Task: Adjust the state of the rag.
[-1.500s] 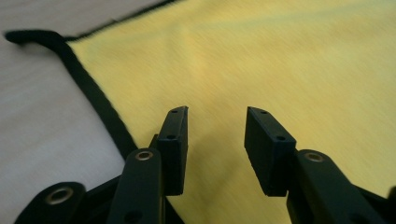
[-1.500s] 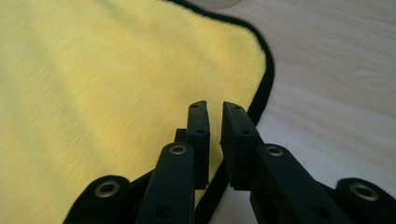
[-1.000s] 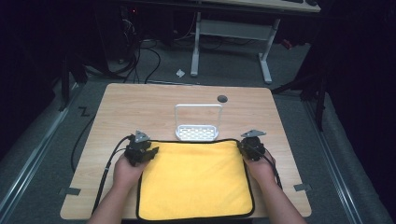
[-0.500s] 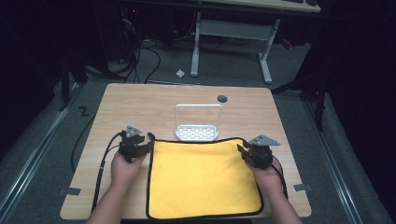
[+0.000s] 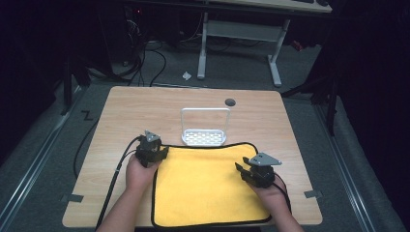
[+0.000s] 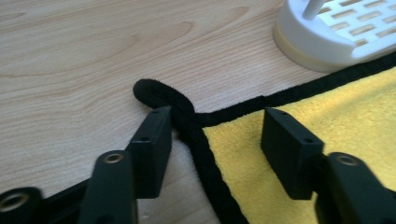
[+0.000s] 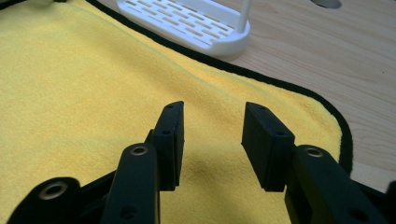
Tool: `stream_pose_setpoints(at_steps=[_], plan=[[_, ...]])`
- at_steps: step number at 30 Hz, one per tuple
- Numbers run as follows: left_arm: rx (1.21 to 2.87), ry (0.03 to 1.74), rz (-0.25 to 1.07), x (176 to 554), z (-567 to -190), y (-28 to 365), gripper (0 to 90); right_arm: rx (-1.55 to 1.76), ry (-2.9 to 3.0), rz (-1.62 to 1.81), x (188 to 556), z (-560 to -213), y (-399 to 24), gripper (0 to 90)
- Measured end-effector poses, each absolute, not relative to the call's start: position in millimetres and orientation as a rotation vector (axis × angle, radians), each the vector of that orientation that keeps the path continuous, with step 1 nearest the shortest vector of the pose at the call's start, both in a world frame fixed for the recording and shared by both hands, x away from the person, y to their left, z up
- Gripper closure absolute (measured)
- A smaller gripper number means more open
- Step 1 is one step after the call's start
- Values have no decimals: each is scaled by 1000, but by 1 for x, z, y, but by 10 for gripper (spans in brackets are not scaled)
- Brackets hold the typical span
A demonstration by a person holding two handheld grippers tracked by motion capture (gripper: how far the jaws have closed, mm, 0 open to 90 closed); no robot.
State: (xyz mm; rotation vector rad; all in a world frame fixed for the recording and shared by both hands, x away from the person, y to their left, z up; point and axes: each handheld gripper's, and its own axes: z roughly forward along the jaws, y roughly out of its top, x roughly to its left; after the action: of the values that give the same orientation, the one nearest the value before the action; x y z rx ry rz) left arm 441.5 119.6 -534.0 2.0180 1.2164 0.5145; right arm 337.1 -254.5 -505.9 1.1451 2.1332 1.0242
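Already spread flat on the wooden counter, yellow black-edged microfibre cloth; left gripper and right gripper just opened, empty; folding apparently remains.

A light wooden counter with a dark round hole near its far edge stands on grey carpet, brightly lit while the room around it lies in near darkness. Behind it stands a white desk frame, with black cables tangled on the floor to its left and a scrap of white paper nearby. Metal rails run along the floor on both sides.
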Motion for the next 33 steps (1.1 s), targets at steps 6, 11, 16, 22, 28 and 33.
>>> stream_pose_setpoints(at_steps=[6, 11, 16, 22, 28, 33], plan=[[2015, 1151, 498, 437, -536, 117, 691, 1089, 2154, 1050, 331, -502, -242, 566], [1932, 1172, 361, 441, -538, 129, 804, 1047, 2209, 1088, 327, -504, -216, 542], [1890, 1174, 284, 443, -539, 136, 829, 980, 2285, 1088, 320, -507, -182, 508], [1850, 1162, 266, 441, -539, 140, 833, 910, 2334, 1079, 309, -510, -141, 436], [1832, 1153, 249, 440, -539, 142, 833, 838, 2389, 1075, 301, -515, -105, 419], [1822, 1147, 242, 439, -539, 143, 832, 793, 2439, 1075, 296, -519, -79, 426]])
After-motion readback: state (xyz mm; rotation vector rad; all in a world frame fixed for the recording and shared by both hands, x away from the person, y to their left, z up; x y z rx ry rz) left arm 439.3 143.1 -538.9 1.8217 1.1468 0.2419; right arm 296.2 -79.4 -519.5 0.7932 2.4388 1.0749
